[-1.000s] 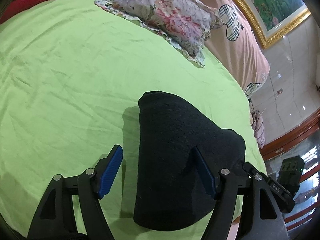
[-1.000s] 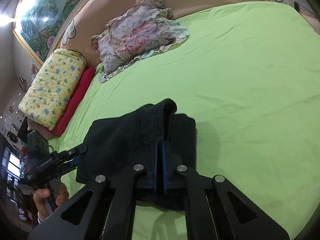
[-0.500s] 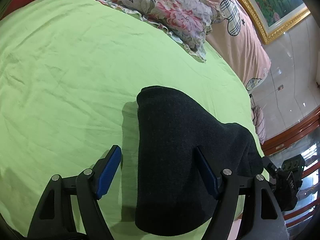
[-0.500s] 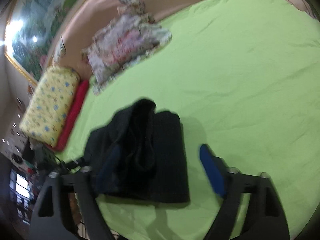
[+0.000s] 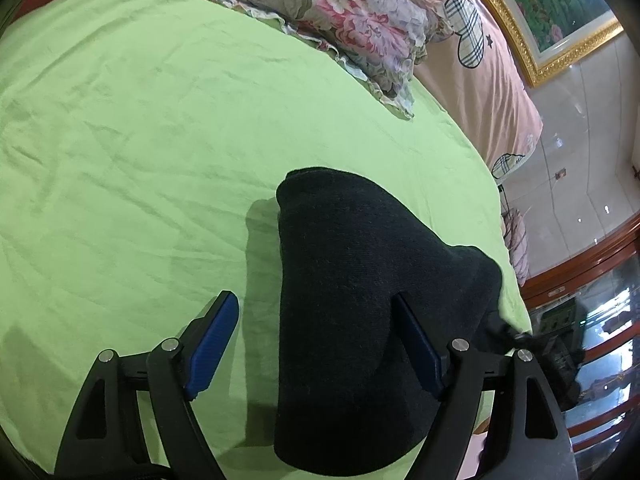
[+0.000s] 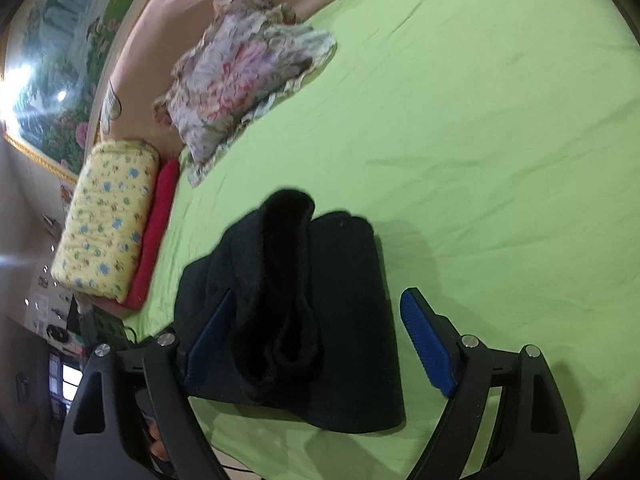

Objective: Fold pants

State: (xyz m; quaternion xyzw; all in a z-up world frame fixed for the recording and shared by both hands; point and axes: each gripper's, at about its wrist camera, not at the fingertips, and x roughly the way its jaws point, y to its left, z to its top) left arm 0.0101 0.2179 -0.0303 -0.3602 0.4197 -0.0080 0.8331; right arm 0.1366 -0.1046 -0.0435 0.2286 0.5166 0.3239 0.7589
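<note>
The black pants (image 5: 352, 312) lie folded in a thick bundle on the green bedsheet (image 5: 120, 140), near the bed's edge. My left gripper (image 5: 316, 320) is open, its jaws spread over the bundle's left part, holding nothing. In the right wrist view the pants (image 6: 304, 304) show a raised fold in the middle. My right gripper (image 6: 316, 312) is open and empty, its jaws wide on either side of the bundle, the left blue pad (image 6: 208, 332) against the cloth.
A floral pillow (image 5: 340, 20) lies at the head of the bed by the pink headboard (image 5: 488, 52). A yellow patterned pillow (image 6: 108, 216) and a red one (image 6: 156, 232) lie at the bed's side. The bed edge (image 5: 512, 288) is just beyond the pants.
My right gripper was shut on the pants' fold a second ago; it has opened wide and let go. The fold has settled on the bundle. My left gripper stays open.
</note>
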